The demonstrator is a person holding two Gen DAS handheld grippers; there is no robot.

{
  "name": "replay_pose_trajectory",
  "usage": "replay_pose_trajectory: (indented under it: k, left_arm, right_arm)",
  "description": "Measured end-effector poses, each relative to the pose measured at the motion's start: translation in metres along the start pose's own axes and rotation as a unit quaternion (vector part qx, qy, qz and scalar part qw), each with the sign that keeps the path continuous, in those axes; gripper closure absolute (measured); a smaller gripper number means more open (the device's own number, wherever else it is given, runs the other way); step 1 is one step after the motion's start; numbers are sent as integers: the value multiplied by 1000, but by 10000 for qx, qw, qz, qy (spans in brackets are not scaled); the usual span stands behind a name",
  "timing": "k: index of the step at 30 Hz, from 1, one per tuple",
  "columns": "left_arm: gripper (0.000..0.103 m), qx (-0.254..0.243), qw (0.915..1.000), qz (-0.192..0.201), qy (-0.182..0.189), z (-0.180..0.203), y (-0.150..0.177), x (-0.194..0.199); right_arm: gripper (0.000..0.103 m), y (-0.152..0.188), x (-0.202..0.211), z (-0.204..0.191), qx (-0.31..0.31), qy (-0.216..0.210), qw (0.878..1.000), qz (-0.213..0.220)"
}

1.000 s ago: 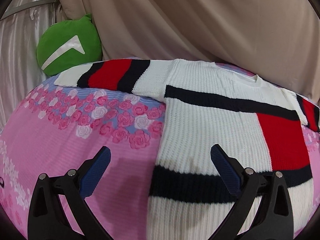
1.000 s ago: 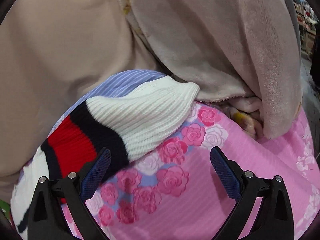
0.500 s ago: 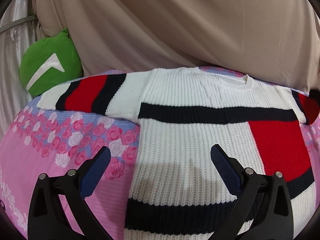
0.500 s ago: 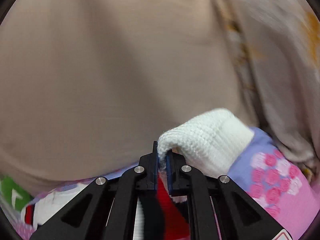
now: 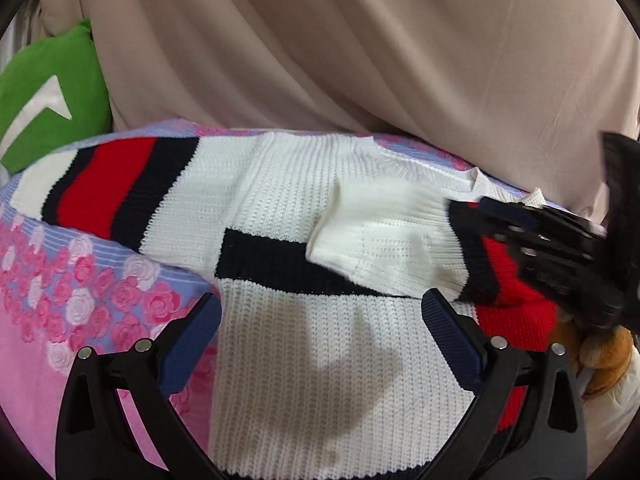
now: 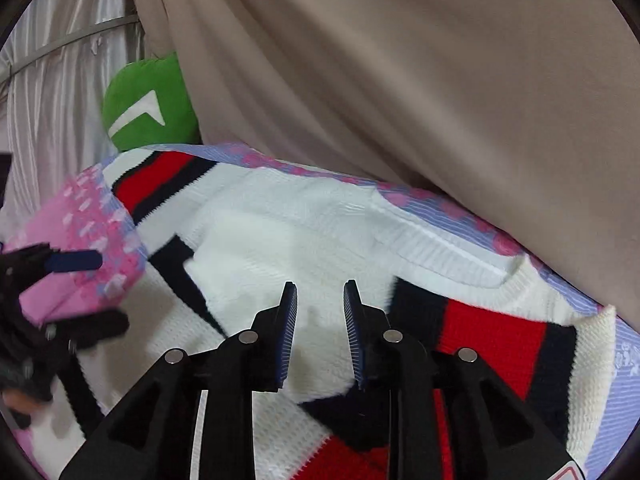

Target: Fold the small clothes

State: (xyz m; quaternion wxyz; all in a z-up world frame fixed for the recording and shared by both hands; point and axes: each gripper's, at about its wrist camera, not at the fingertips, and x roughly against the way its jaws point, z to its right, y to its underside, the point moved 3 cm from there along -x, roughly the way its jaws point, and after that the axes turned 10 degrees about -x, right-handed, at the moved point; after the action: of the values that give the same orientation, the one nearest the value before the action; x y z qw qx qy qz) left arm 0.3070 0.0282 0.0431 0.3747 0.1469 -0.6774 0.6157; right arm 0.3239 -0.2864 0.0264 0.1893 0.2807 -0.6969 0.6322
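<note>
Where right jaws part, sweater (image 6: 304,248) below

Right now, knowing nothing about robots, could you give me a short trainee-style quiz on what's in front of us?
1. True or false: both sleeves of the sweater lie folded across its body.
2. What colour is the cushion behind the sweater? A blue, B green, C yellow.
3. Fill in: the left tongs are ___ and hold nothing.

Key:
1. False. Only the folded sleeve lies across the body; the other sleeve is stretched out toward the cushion.
2. B.
3. Open.
</note>
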Motion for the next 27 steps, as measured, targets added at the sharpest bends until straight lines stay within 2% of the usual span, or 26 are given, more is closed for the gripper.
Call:
replay_pose_trajectory:
  k: [3, 6, 10, 12, 14, 15, 16, 17, 18, 19, 22, 24, 25, 27]
  left_arm:
    - [5, 12, 9999, -106, 82, -1, -6, -20]
    - [5, 62, 9990, -379, 209, 2, -10, -49]
    - [8, -32, 9988, -473, 147, 13, -20, -77]
    - [19, -36, 9987, -494, 135, 15, -29, -89]
    - [53, 17, 9982, -589, 133, 17, -35, -100]
    - [63, 31, 9979, -638, 51, 17, -38, -105]
    - [81, 31, 9979, -643, 59, 17, -42, -106]
    - [91, 37, 9979, -616, 176, 17, -47, -107]
    - [91, 50, 9981, -583, 209, 17, -53, -106]
    - [92, 49, 9986, -481, 207, 16, -59, -99]
    - [92, -48, 9998, 122, 119, 14, -83, -67]
    - [92, -5, 9994, 339, -21, 7, -91, -54]
    - [92, -3, 9994, 343, -96, 4, -92, -55]
    - [92, -48, 9996, 76, -277, -2, -81, -77]
  right_arm:
    - [53, 3, 34, 49, -625, 355, 9969, 311]
    - [44, 9, 58, 111, -1137, 866, 9890, 374]
    - [43, 29, 64, 182, -1847, 1275, 9744, 112]
    - [43, 36, 55, 200, -2061, 1422, 9681, -11]
    - [42, 40, 43, 214, -2229, 1414, 9644, -149]
    - [42, 40, 35, 214, -2273, 1456, 9626, -213]
    - [43, 41, 27, 216, -2313, 1480, 9611, -294]
    - [57, 40, 22, 216, -2336, 1414, 9614, -341]
    - [85, 36, 22, 213, -2331, 1375, 9622, -302]
    - [88, 31, 27, 210, -2352, 1296, 9631, -159]
    - [93, 11, 73, 202, -2549, 621, 9615, 812]
    - [94, 16, 89, 211, -2697, 616, 9542, 1136]
    - [94, 23, 82, 221, -2749, 840, 9525, 1008]
    - [102, 48, 41, 248, -2884, 1441, 9465, 122]
